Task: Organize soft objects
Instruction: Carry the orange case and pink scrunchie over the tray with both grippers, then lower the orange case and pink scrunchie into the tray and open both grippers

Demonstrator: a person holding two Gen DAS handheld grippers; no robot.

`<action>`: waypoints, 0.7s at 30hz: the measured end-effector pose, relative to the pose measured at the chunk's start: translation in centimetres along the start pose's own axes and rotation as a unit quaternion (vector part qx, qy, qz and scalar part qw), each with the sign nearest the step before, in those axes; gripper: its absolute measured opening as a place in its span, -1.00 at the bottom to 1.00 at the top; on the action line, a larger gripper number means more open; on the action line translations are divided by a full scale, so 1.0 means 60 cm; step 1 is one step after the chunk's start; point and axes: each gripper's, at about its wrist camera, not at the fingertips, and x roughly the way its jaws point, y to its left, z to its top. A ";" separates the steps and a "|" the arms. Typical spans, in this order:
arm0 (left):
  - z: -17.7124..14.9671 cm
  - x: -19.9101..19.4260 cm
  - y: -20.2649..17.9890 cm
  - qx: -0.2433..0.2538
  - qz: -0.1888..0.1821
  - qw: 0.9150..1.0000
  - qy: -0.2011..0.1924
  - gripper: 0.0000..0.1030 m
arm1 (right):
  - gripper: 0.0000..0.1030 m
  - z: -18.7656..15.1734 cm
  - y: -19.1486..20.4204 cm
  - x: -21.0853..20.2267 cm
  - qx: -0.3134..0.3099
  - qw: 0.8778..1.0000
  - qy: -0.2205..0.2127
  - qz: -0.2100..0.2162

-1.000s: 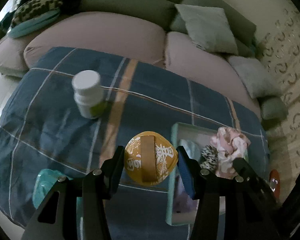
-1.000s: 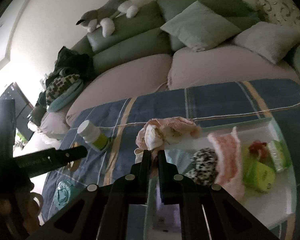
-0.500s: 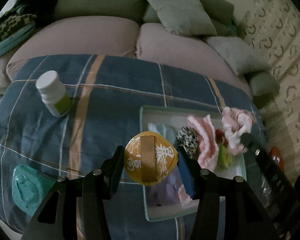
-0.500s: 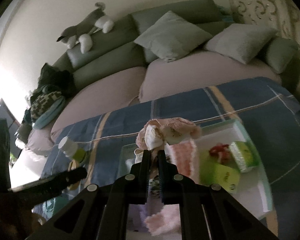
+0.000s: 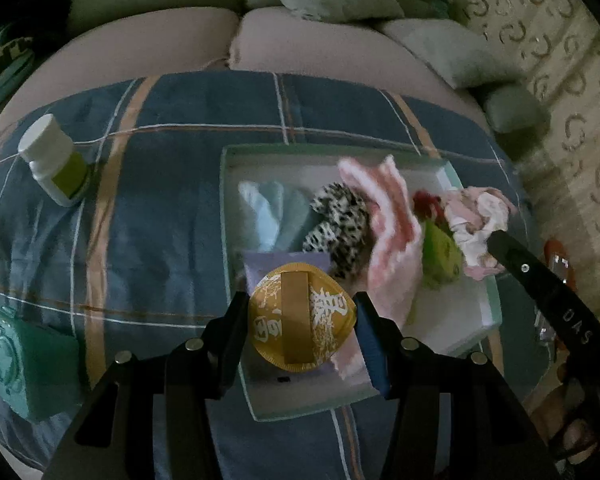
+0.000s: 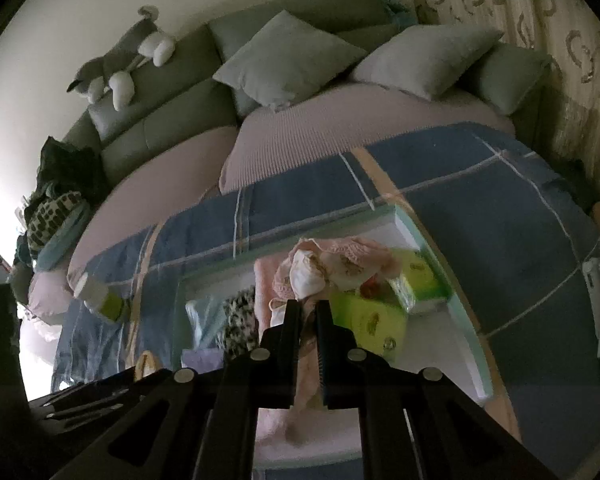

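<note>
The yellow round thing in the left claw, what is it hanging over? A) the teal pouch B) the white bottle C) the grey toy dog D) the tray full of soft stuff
D: the yellow round pouch, gripped in the left claw, sits above the near end of the tray, well away from the white bottle and the teal pouch.

White bottle (image 5: 54,160) upright on plaid blanket (image 5: 172,200), cushions (image 6: 288,60) behind
</note>
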 end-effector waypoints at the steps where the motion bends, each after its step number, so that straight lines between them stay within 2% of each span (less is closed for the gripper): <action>1: -0.002 0.001 -0.003 0.002 -0.001 1.000 0.001 0.04 | -0.84 -0.003 0.001 0.000 -0.002 1.000 0.002 -0.004; 13: -0.014 -0.001 0.000 -0.002 0.004 1.000 0.001 0.04 | -0.83 -0.033 -0.008 -0.004 -0.005 0.999 0.024 -0.026; 21: -0.022 0.022 -0.002 0.005 0.016 1.000 0.021 0.04 | -0.83 -0.056 -0.013 0.027 -0.017 0.997 0.071 -0.037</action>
